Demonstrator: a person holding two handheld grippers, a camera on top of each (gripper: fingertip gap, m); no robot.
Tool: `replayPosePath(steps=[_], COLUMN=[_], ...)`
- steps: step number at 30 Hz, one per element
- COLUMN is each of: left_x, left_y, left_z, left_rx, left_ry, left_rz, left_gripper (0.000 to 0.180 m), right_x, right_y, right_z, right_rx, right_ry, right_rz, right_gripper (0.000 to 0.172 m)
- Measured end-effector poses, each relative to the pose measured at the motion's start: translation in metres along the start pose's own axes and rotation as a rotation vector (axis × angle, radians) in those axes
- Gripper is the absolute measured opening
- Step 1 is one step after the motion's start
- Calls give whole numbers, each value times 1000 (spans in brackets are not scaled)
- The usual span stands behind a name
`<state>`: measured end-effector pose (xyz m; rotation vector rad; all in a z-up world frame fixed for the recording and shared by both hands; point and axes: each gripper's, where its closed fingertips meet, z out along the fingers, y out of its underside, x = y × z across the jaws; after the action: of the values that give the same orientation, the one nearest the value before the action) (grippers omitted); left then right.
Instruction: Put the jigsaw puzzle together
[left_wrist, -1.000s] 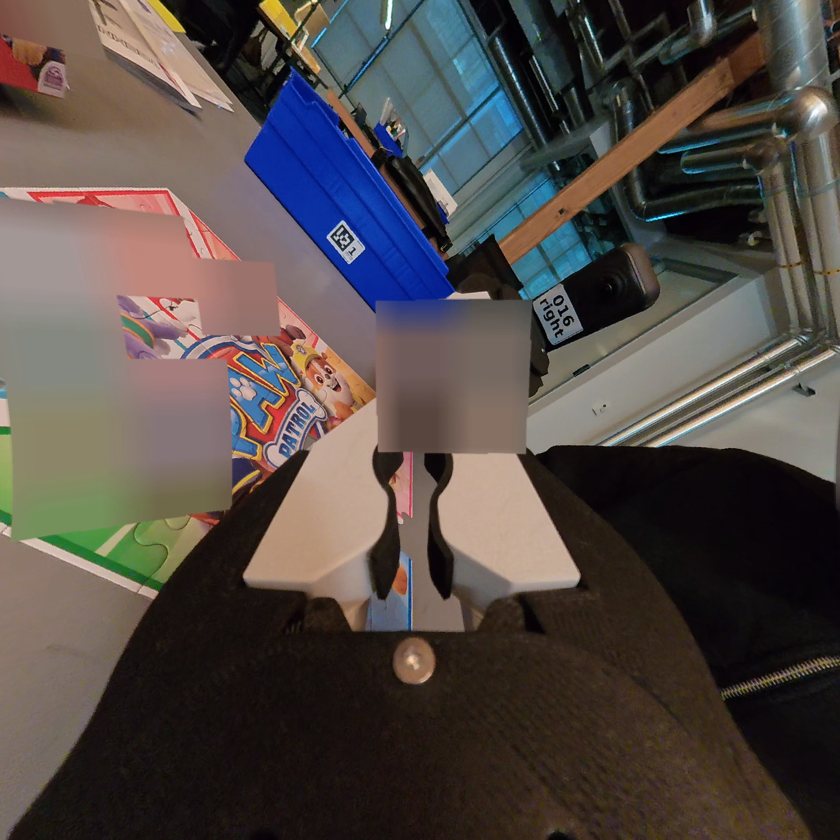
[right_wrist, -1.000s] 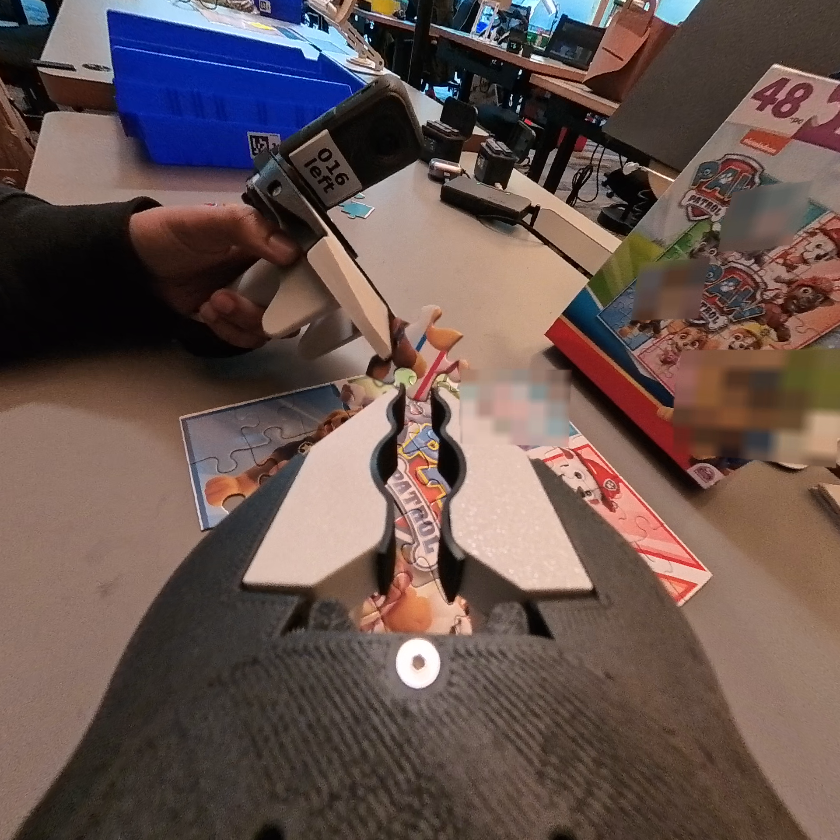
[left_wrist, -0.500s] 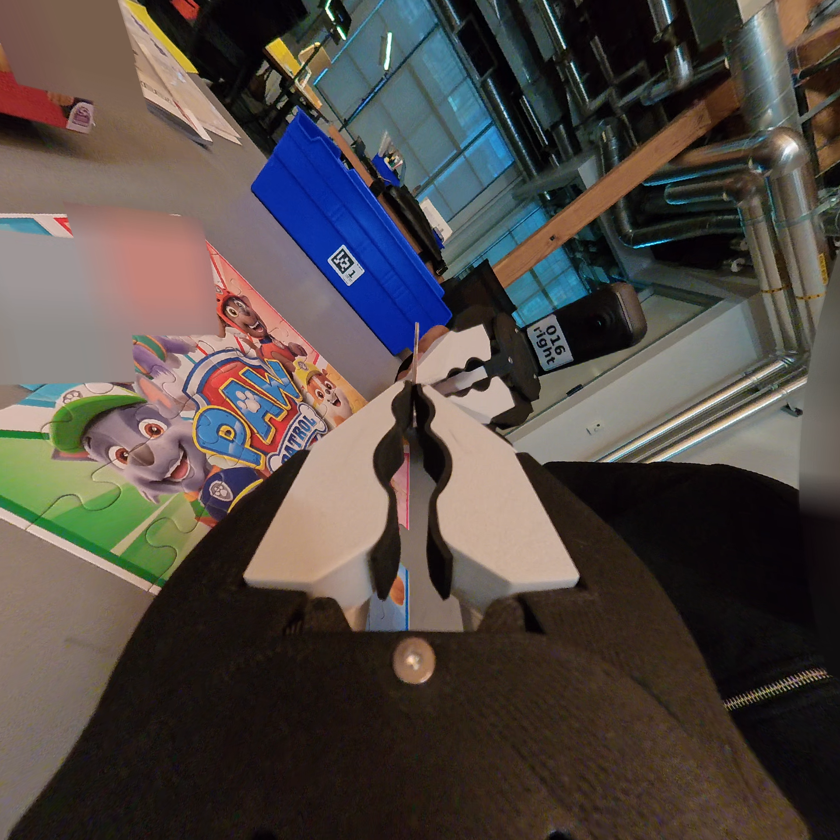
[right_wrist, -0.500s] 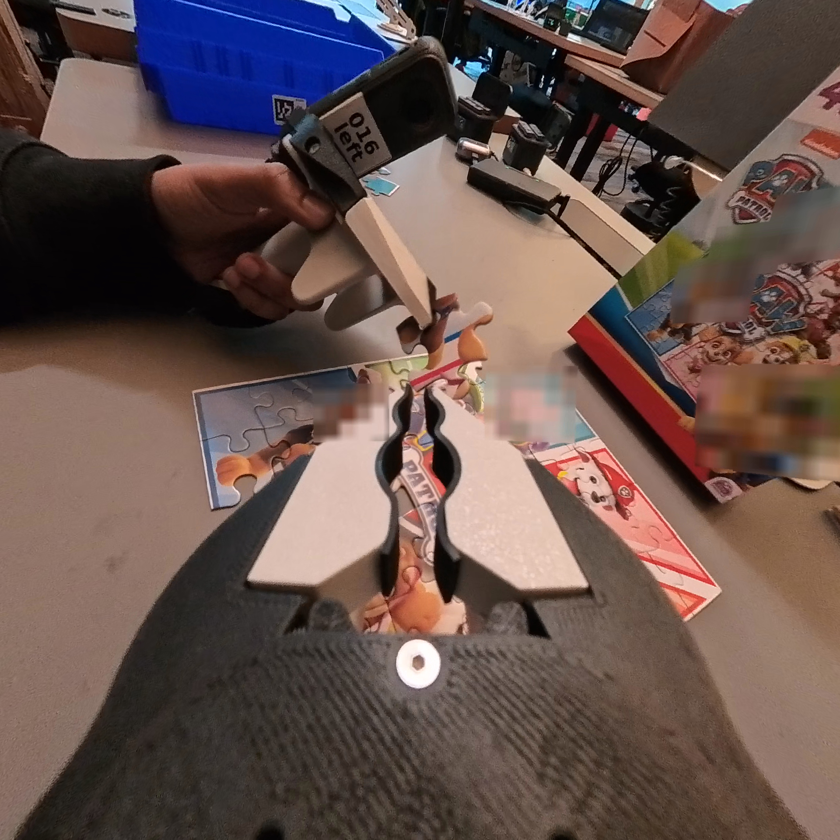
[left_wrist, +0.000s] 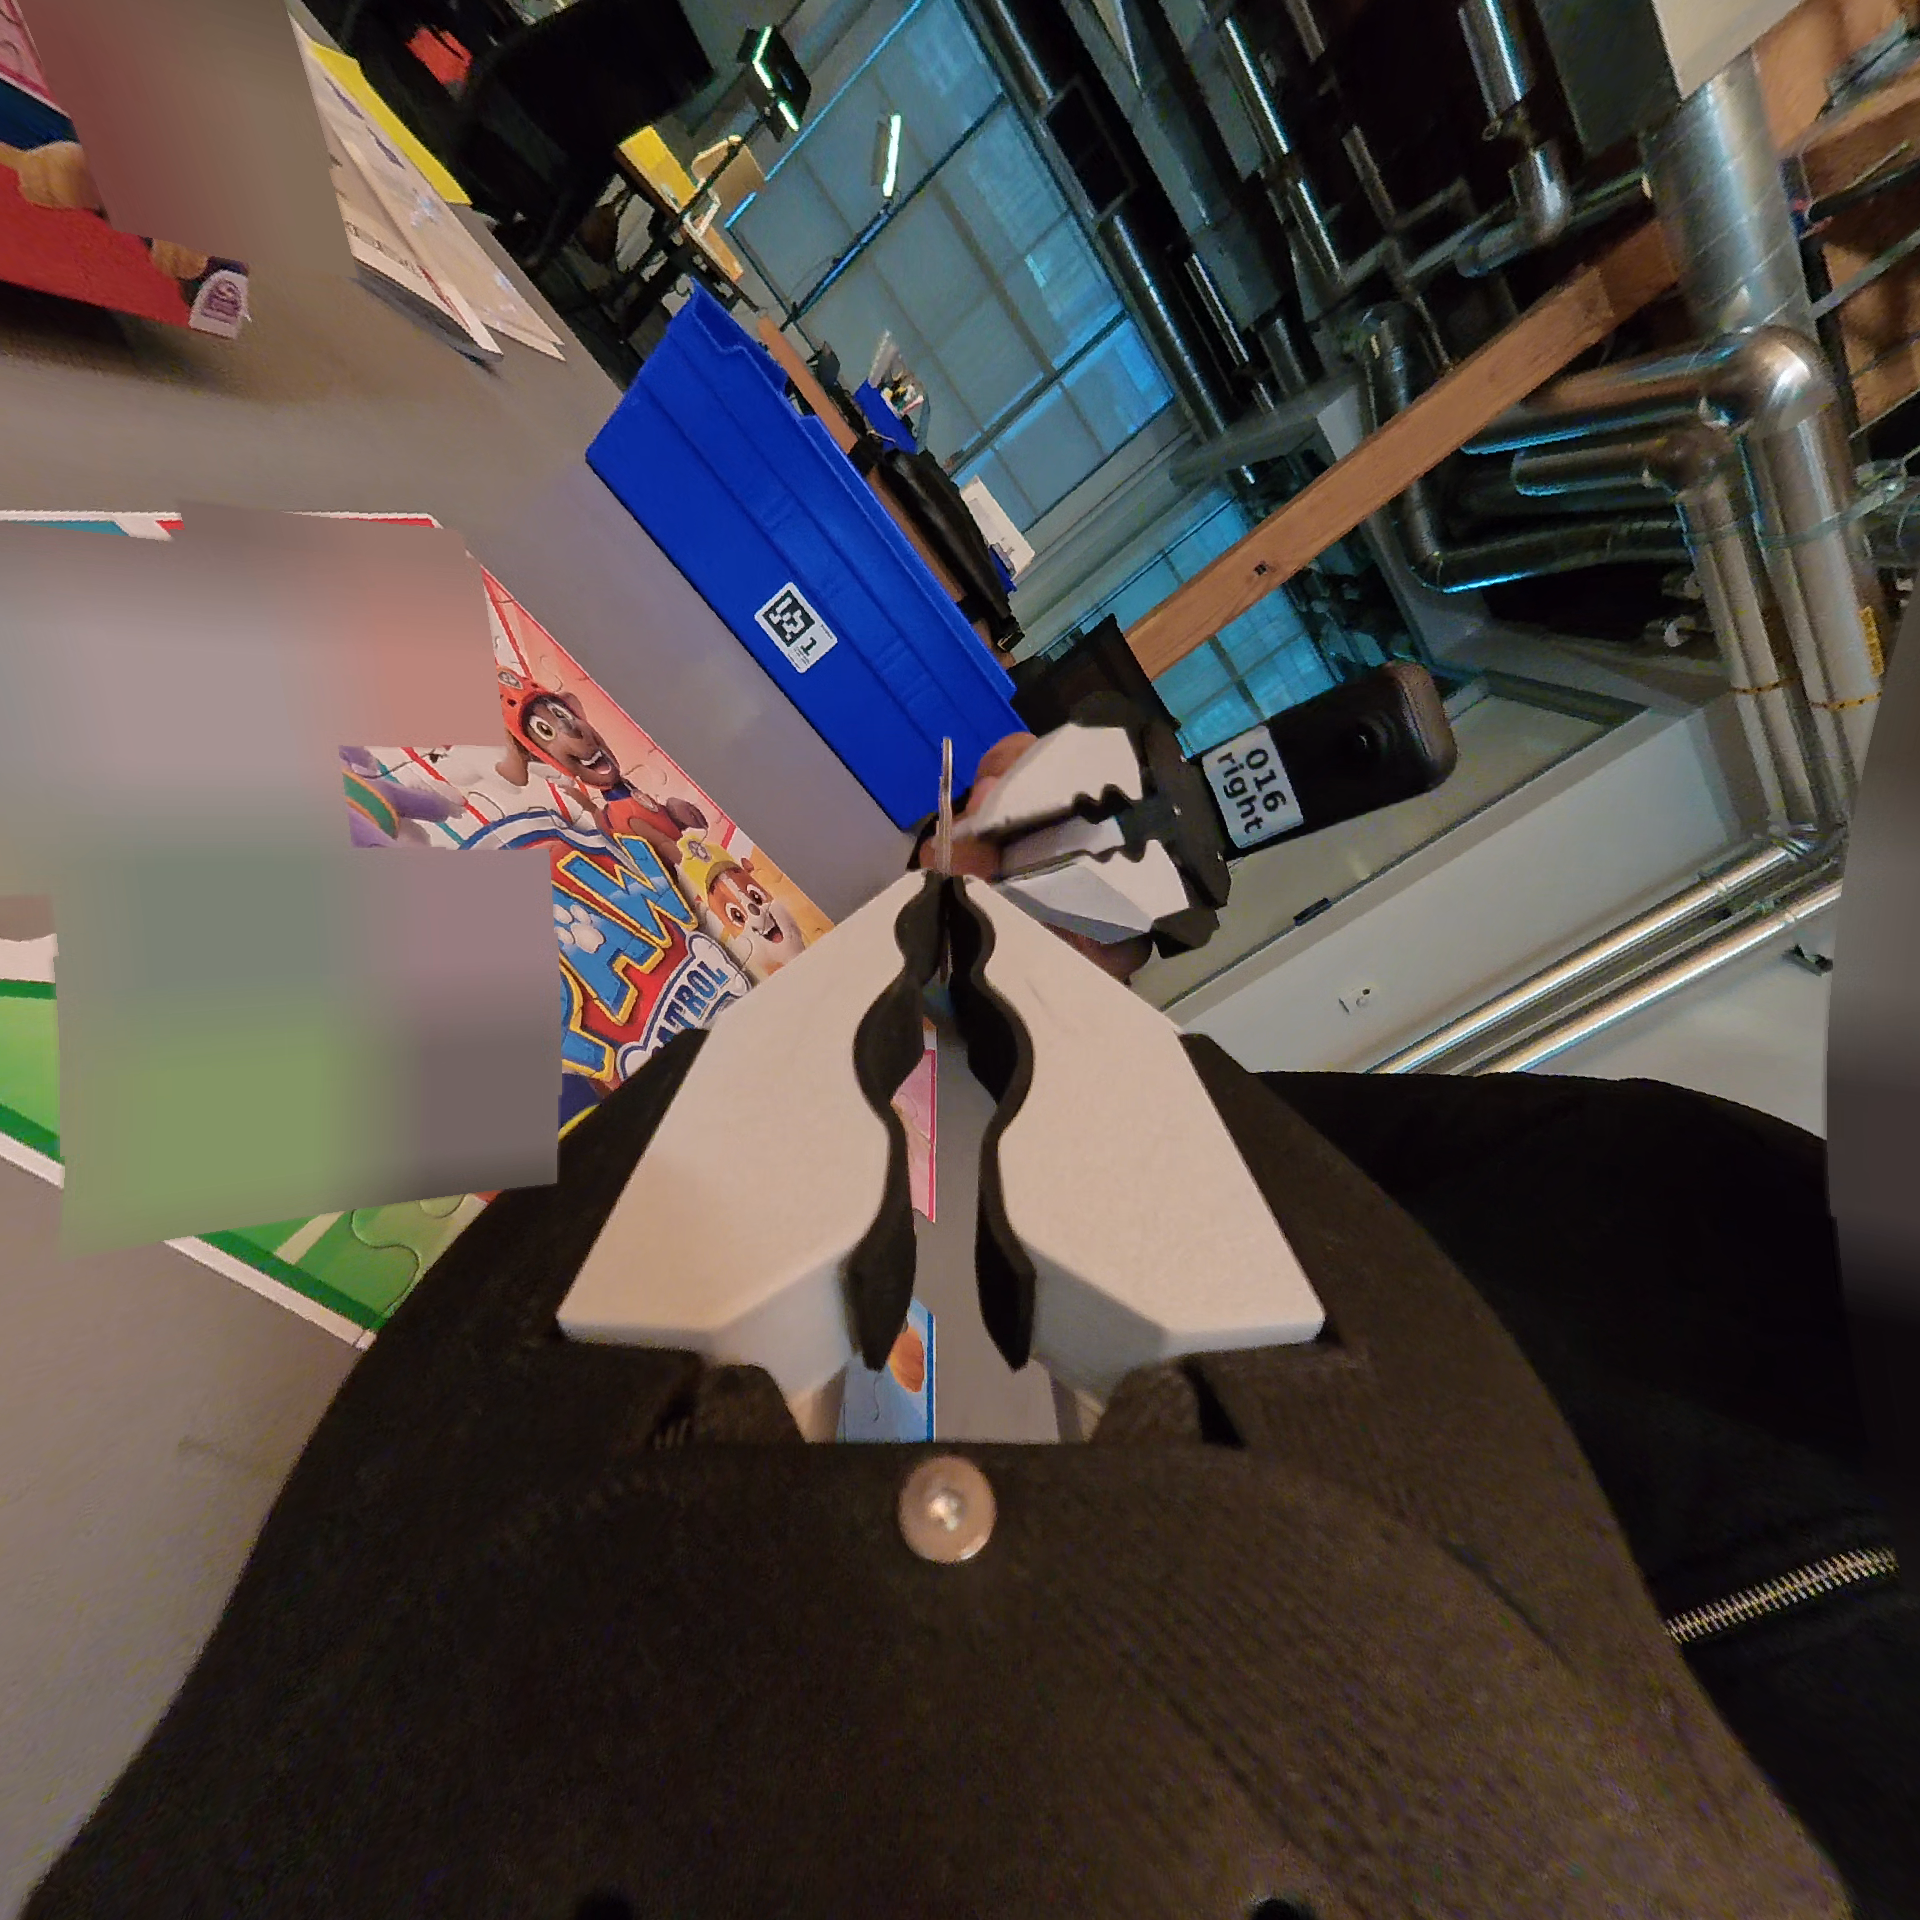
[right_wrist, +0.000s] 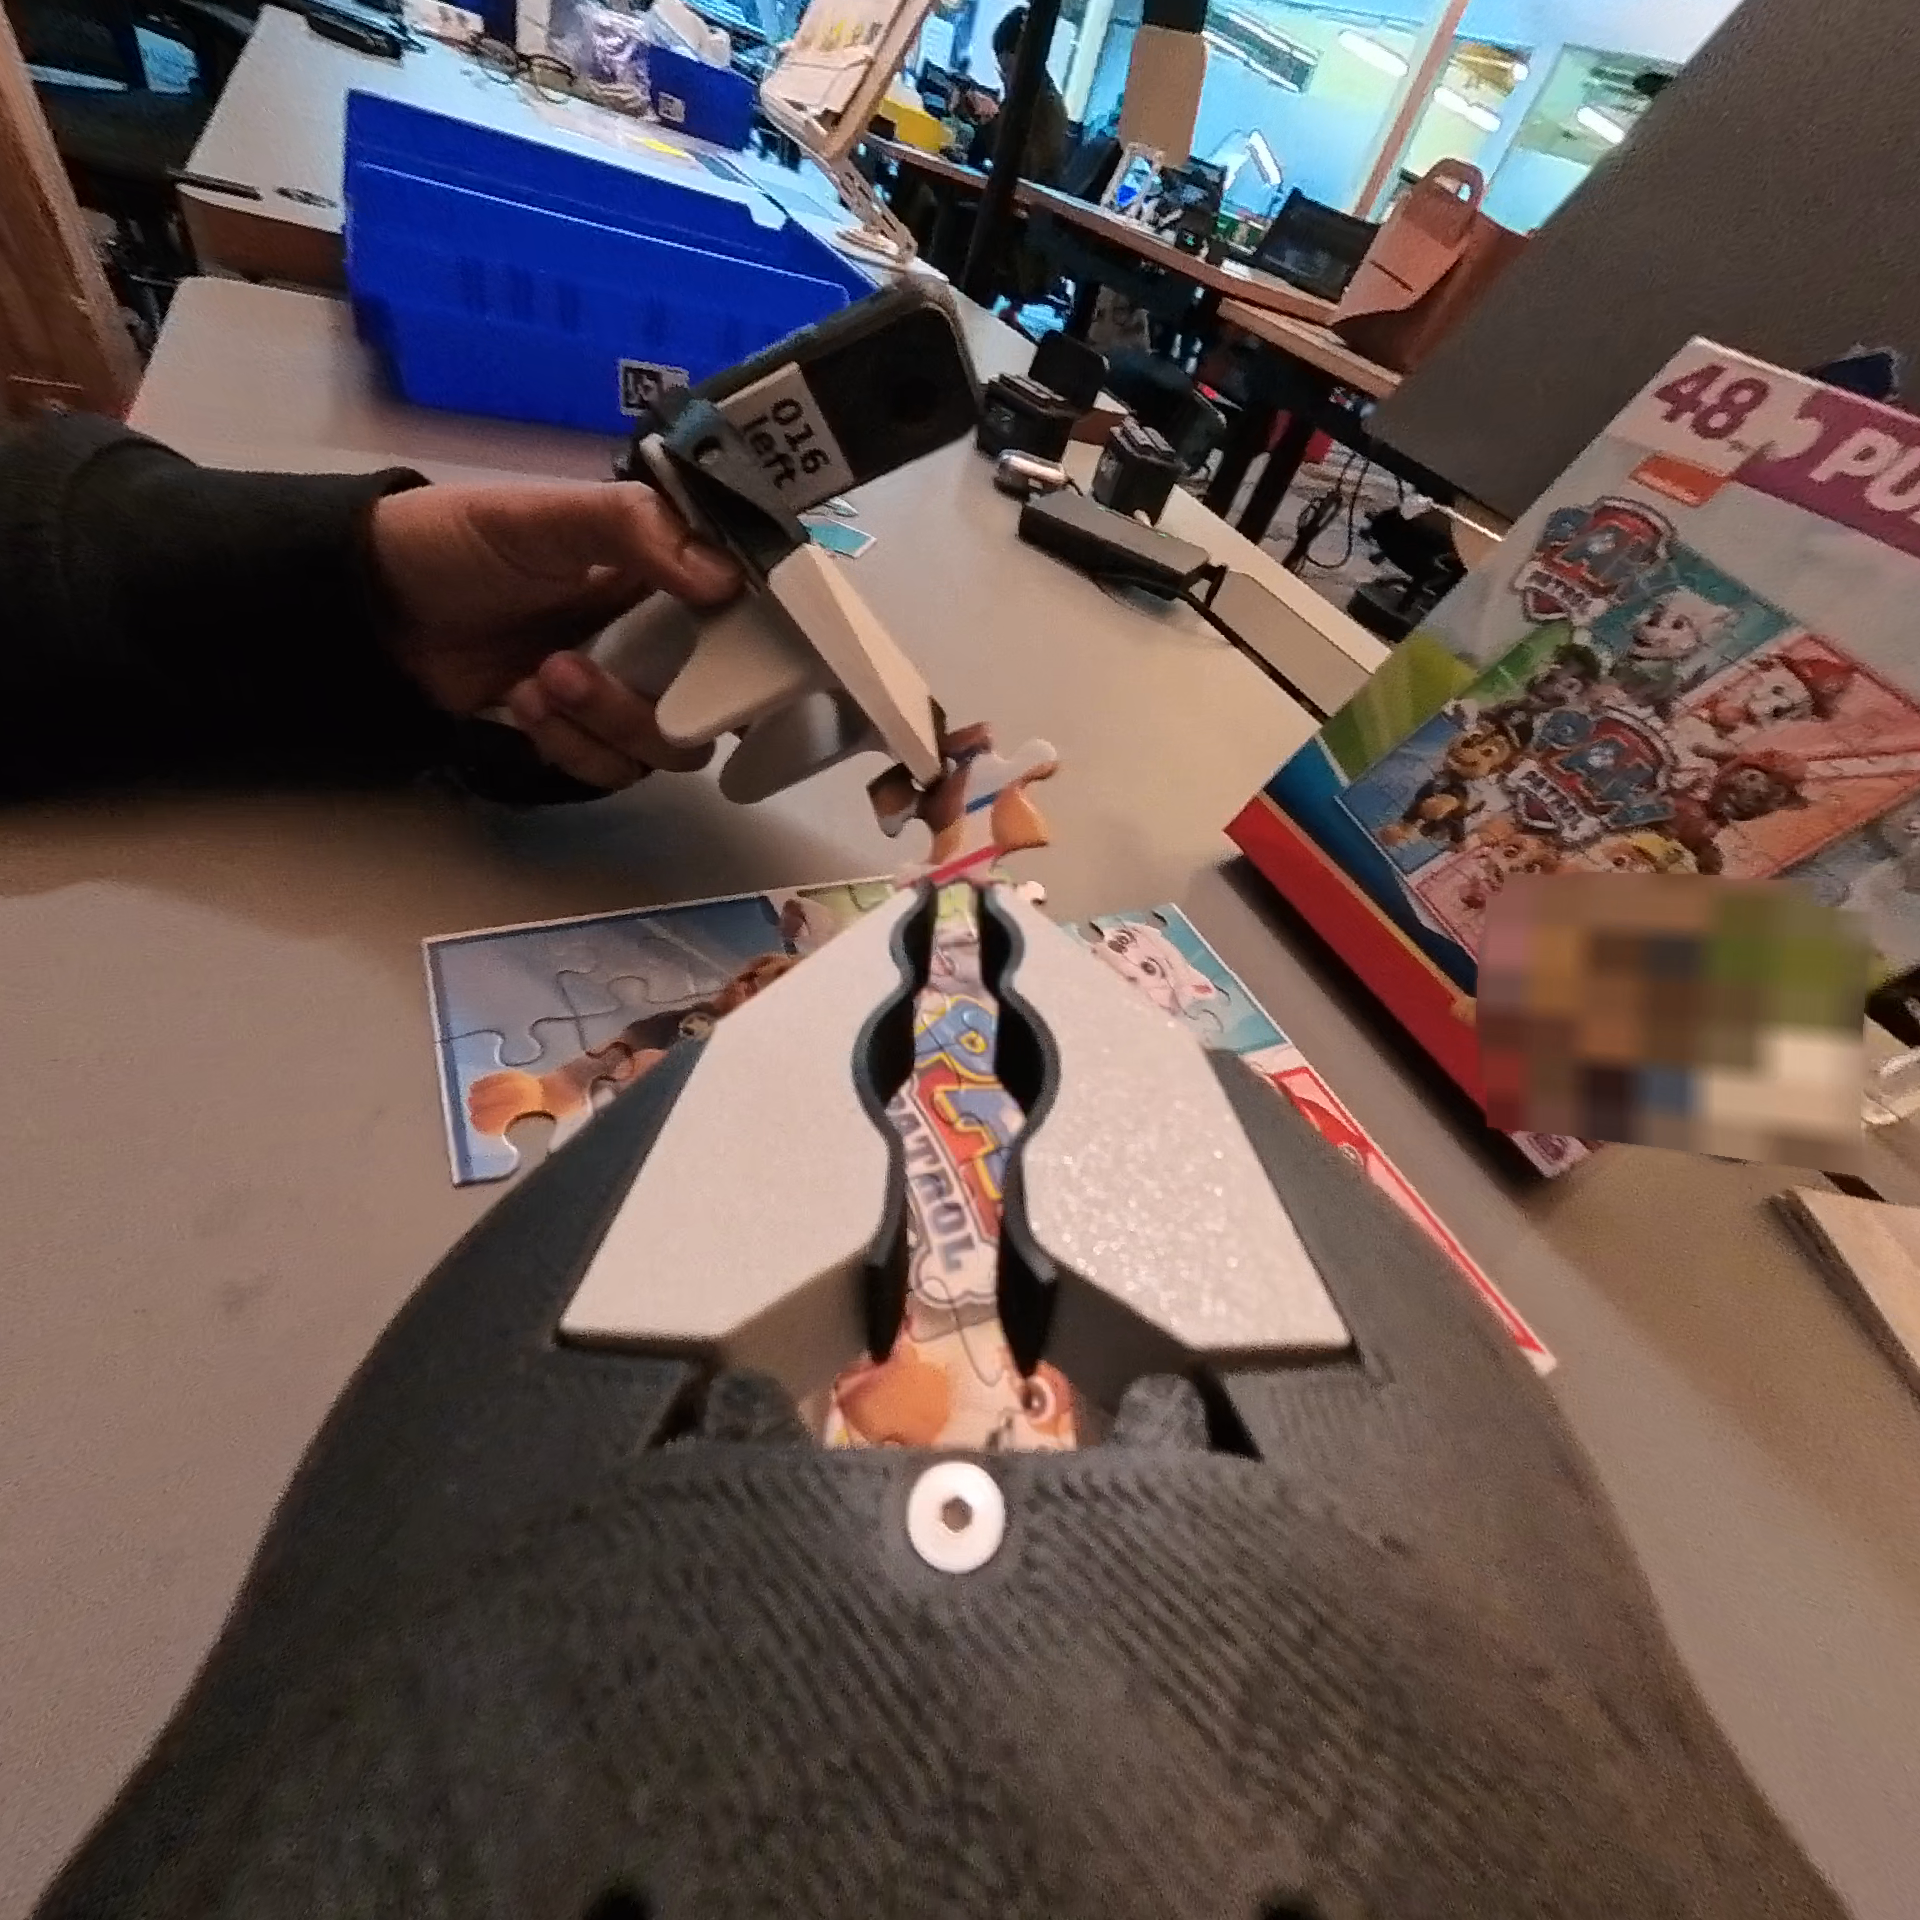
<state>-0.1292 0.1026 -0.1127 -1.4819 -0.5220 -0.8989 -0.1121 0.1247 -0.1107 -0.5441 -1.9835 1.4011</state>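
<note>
- Left wrist view: my left gripper (left_wrist: 943, 883) has its jaws closed at the tips on a puzzle piece (left_wrist: 944, 800). I see the piece only by its thin edge here, as a narrow strip that stands up just beyond the tips, so its picture is hidden from me.
- Just right of my tips is the right gripper (left_wrist: 977, 831), which points toward the piece with its jaws a little apart. Its tips are right beside the edge of the piece, but from this side I cannot tell if they touch it.
- Left of the jaws, lower, lies the assembled puzzle (left_wrist: 644, 904) on the grey table (left_wrist: 125, 1455). Beyond the tips is a blue crate (left_wrist: 769, 582), and only this view shows the metal pipes (left_wrist: 1766, 436) far right.
- Right wrist view: here the same puzzle piece (right_wrist: 987, 795) shows its printed face, brown, white and orange, in the air just beyond my right gripper (right_wrist: 956, 881). The left gripper (right_wrist: 920, 764) pinches its upper left part, held by a hand (right_wrist: 540, 613) in a dark sleeve.
- The right jaws are narrowly open, and through the gap I see the puzzle (right_wrist: 623, 997) below. The lower edge of the piece sits right at the tips; I cannot tell whether the pads press on it.
- Right of the jaws stands the puzzle box (right_wrist: 1621, 748), tilted. Only this view shows it fully, along with the black chargers (right_wrist: 1101, 426) far beyond the tips.
</note>
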Motion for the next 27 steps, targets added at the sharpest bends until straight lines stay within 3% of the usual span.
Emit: replayPosePath(steps=[1,10,17,27], left_x=[0,3,1,1], left_y=[1,11,13,12], left_z=[0,6,6,5], left_rx=[-5,-62,-74,-65], left_ry=[2,25,29,23], left_rz=[0,-15,-37,-34], left_gripper=[0,0,0,0], right_x=[2,-4,-11,-16], right_y=[2,12,17,17], right_z=[0,7,8,9], right_rx=[-8,-59,-87,-88], right_ry=[6,-1,-35,-64], right_rz=[5,-65,-95,-82], right_gripper=[11,26,9,8])
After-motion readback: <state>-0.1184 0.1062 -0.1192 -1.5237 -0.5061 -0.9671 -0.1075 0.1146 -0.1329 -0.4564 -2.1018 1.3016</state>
